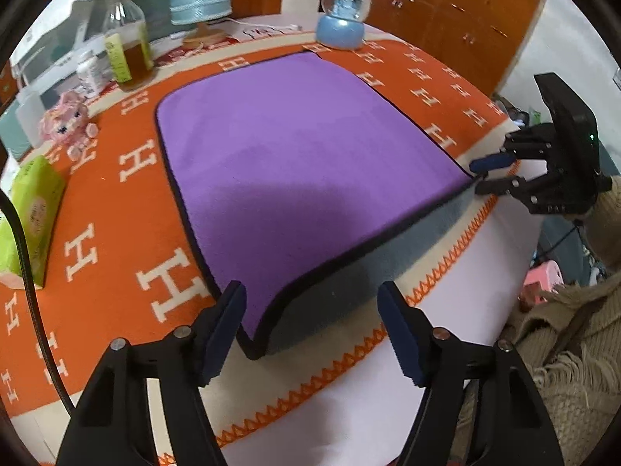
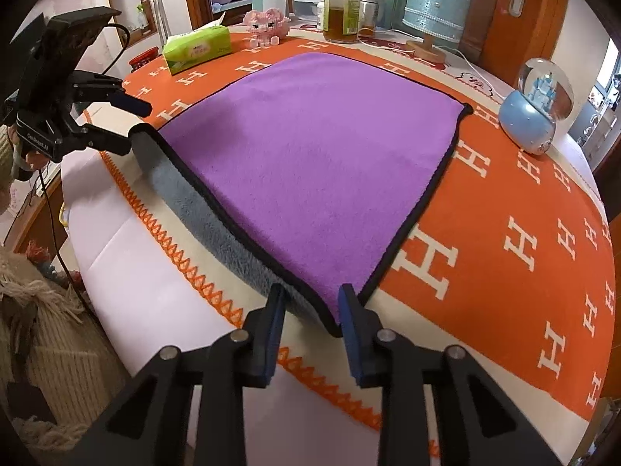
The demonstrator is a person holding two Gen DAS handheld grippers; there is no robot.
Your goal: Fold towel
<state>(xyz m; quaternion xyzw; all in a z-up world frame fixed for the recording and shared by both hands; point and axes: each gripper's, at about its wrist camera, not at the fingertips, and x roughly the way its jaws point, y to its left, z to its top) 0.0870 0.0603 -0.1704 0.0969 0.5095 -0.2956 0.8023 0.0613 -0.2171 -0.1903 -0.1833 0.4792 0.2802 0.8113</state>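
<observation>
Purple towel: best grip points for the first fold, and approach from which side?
Grip the purple towel at its two near corners, coming from the table's near edge. That hem curls up, showing the grey underside, so fingers can straddle it. The left gripper and right gripper sit open at those corners.

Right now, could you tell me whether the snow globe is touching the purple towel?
Apart. The right wrist view shows a strip of orange tablecloth between the snow globe and the nearest corner of the purple towel.
</observation>
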